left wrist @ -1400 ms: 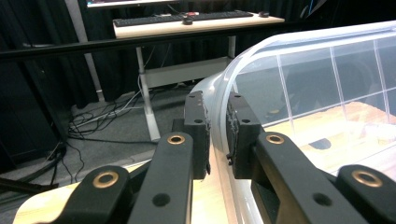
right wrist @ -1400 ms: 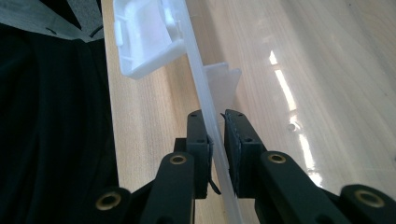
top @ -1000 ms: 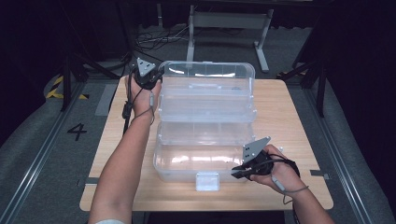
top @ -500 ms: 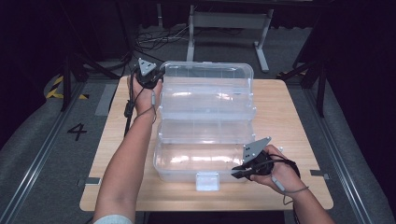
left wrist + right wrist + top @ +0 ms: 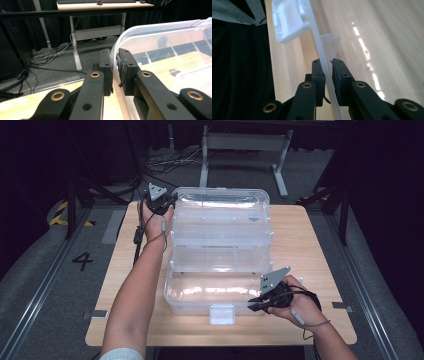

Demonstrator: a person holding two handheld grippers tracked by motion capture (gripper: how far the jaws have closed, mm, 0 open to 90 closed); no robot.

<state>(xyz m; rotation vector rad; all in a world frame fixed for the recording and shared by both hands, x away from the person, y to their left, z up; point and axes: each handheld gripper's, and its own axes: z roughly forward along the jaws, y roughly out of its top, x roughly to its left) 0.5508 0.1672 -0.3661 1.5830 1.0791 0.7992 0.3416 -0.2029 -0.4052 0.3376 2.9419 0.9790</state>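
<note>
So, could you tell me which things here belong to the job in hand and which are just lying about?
In the job:
- clear plastic box
- its white latch
- left gripper, clamped on the box's far rim
- right gripper, clamped on its near edge

Lying about:
- wooden table
- floor cables
- far desk

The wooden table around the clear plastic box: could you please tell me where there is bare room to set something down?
The light wooden table is bare to the right of the clear plastic tiered box, from its wall to the table's right edge. A narrower bare strip runs along the near edge. The left side is crowded by the forearm reaching to the left claw; the right claw occupies the box's near right corner.
</note>
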